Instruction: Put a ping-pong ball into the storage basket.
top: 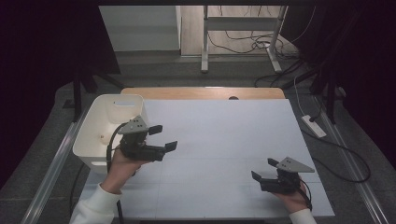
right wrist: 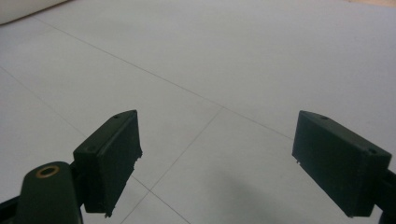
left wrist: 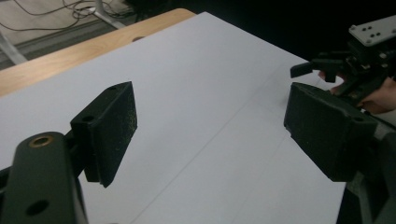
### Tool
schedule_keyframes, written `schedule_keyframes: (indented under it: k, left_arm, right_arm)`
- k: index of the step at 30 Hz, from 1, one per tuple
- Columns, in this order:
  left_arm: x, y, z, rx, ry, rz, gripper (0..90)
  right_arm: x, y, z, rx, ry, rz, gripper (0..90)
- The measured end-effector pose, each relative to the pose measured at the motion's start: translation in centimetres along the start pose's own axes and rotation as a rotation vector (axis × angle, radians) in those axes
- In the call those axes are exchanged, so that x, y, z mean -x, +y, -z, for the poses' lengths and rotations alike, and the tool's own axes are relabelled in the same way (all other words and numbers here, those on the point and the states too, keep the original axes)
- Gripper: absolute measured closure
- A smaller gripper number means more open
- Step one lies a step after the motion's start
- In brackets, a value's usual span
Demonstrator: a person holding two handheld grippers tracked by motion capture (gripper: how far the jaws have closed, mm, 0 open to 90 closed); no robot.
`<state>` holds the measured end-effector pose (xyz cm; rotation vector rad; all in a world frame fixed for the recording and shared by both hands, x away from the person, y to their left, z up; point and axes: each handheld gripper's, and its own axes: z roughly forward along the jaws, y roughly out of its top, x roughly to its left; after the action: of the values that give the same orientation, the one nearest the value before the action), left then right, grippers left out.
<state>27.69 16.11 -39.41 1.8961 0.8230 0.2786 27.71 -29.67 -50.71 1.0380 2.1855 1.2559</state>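
Note:
My left gripper [top: 163,138] hovers over the left part of the white table sheet [top: 224,140], just right of a white bin [top: 93,140], and points toward the table's right side. Its jaws stand apart with nothing between them; in the left gripper view [left wrist: 210,126] only bare sheet lies past them. My right gripper [top: 264,169] rests near the front right corner, pointing left, open and empty. In the right gripper view [right wrist: 217,158] plain sheet shows between its jaws. The right gripper [left wrist: 322,70] also appears far off in the left gripper view.
The white bin's rim [top: 119,97] stands at the table's left edge, with a small pale thing [top: 103,138] inside. A wooden strip [top: 205,92] borders the far edge. Beyond are a desk frame [top: 243,28] and floor cables [top: 261,44]; a power strip [top: 314,126] lies right.

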Motion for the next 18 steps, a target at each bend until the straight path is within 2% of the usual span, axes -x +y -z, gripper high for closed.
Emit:
schedule_keyframes:
  k: [11,18]
  left_arm:
    - [1.3,-3.1,-1.6,-0.039,-0.068,0.026,17.9]
    - [2.1,-5.0,-2.3,-0.053,-0.056,0.000,17.6]
  right_arm:
    - [-0.1,0.0,0.0,-0.004,-0.001,0.000,14.8]
    - [-0.2,-0.1,0.0,-0.007,-0.001,0.000,14.8]
